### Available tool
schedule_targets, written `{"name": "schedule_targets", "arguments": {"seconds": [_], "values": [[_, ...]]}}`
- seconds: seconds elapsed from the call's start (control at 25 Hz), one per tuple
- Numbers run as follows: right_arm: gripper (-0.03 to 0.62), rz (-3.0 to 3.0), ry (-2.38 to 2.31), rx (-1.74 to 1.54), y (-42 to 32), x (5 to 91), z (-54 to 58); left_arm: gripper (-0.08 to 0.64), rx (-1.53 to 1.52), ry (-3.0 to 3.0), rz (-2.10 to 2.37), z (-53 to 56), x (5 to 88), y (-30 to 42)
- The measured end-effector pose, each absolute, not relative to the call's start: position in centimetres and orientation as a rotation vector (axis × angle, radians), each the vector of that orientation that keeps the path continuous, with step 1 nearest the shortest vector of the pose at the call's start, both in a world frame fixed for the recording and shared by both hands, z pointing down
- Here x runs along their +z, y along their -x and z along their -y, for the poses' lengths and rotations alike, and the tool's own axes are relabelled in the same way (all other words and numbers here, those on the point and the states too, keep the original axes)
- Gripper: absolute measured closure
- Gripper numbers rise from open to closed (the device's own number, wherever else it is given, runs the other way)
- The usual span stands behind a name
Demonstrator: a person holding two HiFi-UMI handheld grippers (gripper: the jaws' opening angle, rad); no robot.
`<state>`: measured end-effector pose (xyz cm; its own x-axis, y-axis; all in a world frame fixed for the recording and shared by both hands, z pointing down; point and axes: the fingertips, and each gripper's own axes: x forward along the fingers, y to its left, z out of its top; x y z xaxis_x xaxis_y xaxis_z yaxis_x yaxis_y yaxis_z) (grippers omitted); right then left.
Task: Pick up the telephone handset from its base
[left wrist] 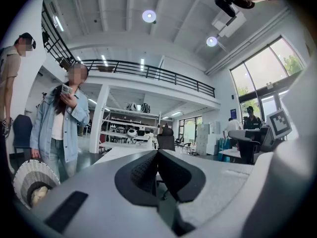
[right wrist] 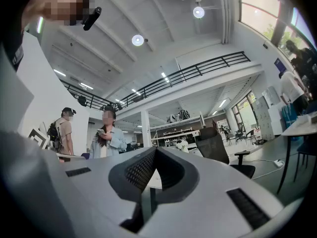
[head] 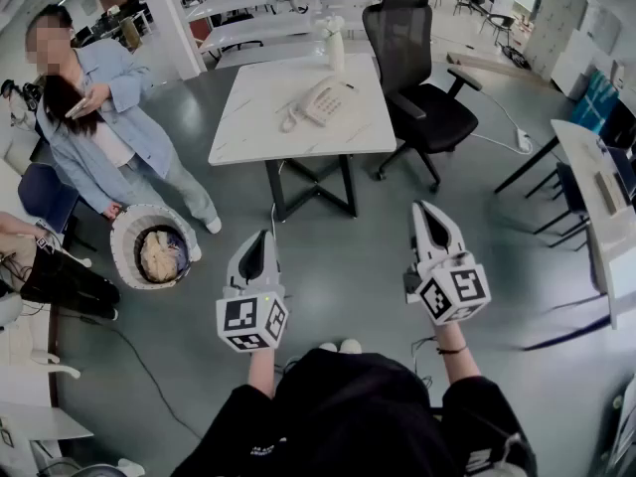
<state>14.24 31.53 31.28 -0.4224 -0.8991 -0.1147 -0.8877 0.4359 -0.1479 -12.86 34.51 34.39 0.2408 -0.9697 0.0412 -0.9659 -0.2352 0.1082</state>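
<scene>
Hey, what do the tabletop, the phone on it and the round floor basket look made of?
Tabletop: white and smooth, likely laminate or painted board; no grain shows.
Phone: off-white moulded plastic, judging by its rounded shell.
Basket: pale woven wicker or rope; its rim looks ribbed.

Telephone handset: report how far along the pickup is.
Done: nothing yet. The handset lies on its base on the white table. In hand: the left gripper and right gripper are both shut and empty, held over the floor, short of the table. Left: reach the table, open a gripper, close on the handset, lift it off the base.
</scene>
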Motion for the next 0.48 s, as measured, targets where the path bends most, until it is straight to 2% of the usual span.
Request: {"name": "schedule_targets", "arguments": {"seconds": [0.48], "values": [[0.601,-2.513,1.559,-0.117,-15.2,31.5,-30.5,0.560,-0.037,-2.369,1.882,-33.9,34.6,11.7]]}}
